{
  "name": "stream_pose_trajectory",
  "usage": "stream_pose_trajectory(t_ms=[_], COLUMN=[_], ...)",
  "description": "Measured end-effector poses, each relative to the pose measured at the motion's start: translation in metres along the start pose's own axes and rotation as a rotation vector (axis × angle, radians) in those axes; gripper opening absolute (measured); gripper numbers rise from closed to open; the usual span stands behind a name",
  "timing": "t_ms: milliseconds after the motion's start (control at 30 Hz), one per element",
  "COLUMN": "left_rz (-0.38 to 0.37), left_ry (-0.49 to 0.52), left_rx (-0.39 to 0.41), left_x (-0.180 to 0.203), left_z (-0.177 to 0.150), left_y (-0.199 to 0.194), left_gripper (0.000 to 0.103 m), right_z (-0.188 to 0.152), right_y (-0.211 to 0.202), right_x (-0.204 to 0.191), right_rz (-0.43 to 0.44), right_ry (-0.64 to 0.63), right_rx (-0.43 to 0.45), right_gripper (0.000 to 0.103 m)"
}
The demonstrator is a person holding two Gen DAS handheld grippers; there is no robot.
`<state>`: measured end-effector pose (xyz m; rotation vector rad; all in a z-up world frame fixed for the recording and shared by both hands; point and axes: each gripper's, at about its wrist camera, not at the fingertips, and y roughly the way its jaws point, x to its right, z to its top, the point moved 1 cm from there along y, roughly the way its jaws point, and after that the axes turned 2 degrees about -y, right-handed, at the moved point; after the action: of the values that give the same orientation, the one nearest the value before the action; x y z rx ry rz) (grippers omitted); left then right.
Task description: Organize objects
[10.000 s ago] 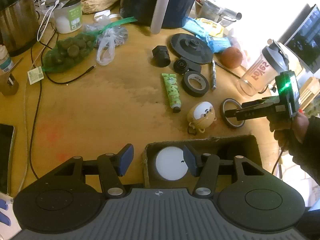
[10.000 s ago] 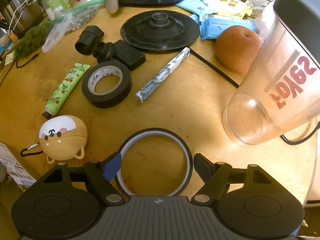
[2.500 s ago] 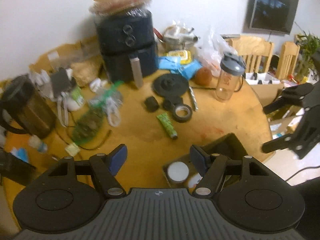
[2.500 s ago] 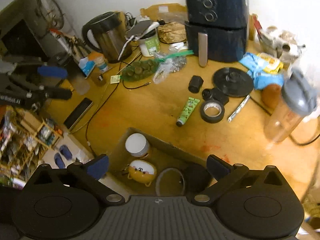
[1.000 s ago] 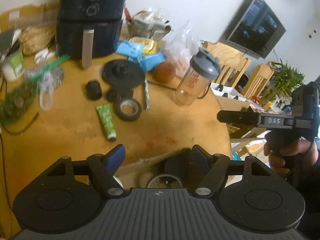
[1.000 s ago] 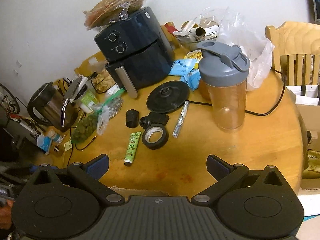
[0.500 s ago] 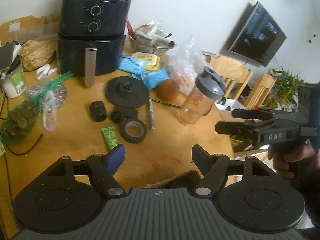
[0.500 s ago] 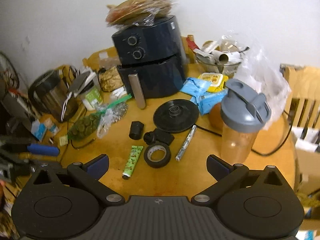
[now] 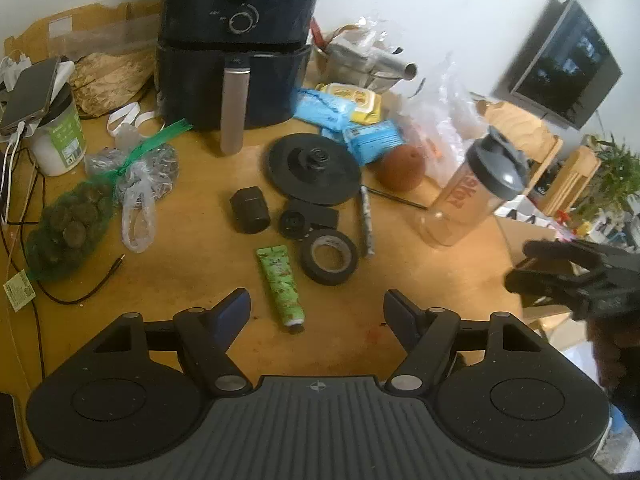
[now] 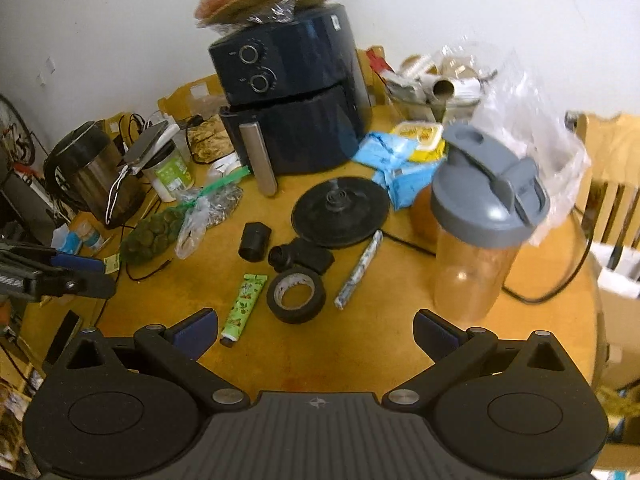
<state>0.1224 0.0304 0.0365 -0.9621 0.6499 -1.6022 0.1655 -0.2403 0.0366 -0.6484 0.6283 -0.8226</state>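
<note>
On the round wooden table (image 9: pixel 168 280) lie a green tube (image 9: pixel 280 285), a black tape roll (image 9: pixel 329 256), a marbled pen (image 9: pixel 367 220), a small black cylinder (image 9: pixel 249 210) and a black lens-like part (image 9: pixel 307 217). They also show in the right wrist view: tube (image 10: pixel 245 303), tape roll (image 10: pixel 296 295), pen (image 10: pixel 359 269). My left gripper (image 9: pixel 317 314) is open and empty above the table's near edge. My right gripper (image 10: pixel 315 335) is open and empty, also above the near edge; it shows at the right in the left wrist view (image 9: pixel 560 270).
A black air fryer (image 9: pixel 236 44) stands at the back. A clear shaker bottle (image 10: pixel 480 232) stands at the right, a black disc (image 9: pixel 314 168) mid-table, a net bag of green items (image 9: pixel 64 228) at the left, a kettle (image 10: pixel 94 172) far left. Snack packs and bags crowd the back right.
Both grippers have lifted away from the cardboard box, which has dropped out of view, and now face the table. The ring and round toy left the table earlier and lay in the box.
</note>
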Motion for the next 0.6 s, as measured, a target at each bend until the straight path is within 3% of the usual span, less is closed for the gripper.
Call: stream_pose_trajectory(t_ms=[433, 600], left_rz=[0.028, 0.082], left_ry=[0.025, 0.054], left_rx=[-0.092, -0.154], left_x=[-0.012, -0.014], left_z=[0.015, 0.015], left_y=[0.075, 0.113], left_gripper=[0.073, 0.073], right_z=[-0.027, -0.043], right_y=[-0.028, -0.045], right_x=[0.021, 0.034], right_rz=[-0.087, -0.122], right_ry=[0.037, 0.099], right_rx=[-0.039, -0.035], right_gripper=[0.103, 0.103])
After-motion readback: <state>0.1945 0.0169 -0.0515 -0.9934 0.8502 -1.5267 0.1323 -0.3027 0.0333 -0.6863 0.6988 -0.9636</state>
